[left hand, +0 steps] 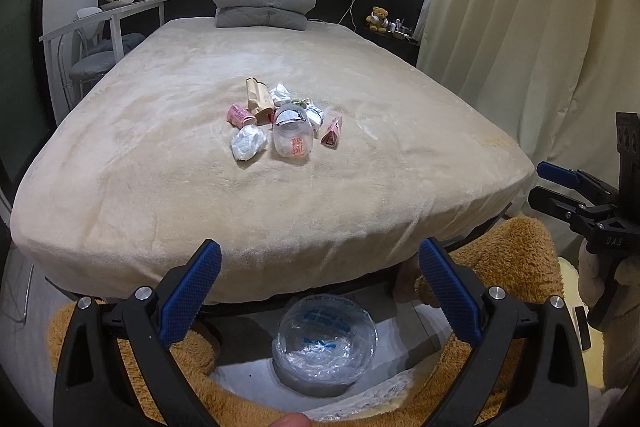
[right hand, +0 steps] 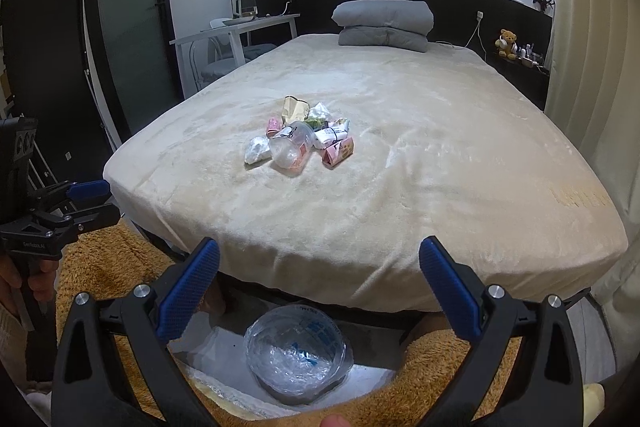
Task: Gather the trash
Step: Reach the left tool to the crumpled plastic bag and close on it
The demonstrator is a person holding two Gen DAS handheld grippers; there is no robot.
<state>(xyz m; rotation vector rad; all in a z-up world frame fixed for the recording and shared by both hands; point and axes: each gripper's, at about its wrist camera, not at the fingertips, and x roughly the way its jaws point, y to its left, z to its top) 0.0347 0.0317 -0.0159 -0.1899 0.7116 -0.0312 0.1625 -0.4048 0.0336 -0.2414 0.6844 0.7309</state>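
The trash pile [left hand: 283, 123] lay near the middle of the bed [left hand: 160, 187], a clear cup [left hand: 292, 139] at its front beside a crumpled white wad [left hand: 248, 143]. The left gripper [left hand: 320, 291] and right gripper [right hand: 320, 287] both hung spread wide and empty past the foot of the bed. Below them sat what looked like a plastic-lined bin [right hand: 298, 359].

Clear plastic cup [left hand: 291, 143] lying on the beige bed: red printed characters, too blurred to read. Clear plastic-lined bin [left hand: 325, 341] on the floor: blue print, illegible. Right tongs' [left hand: 560, 193] black body: letters "OAS".
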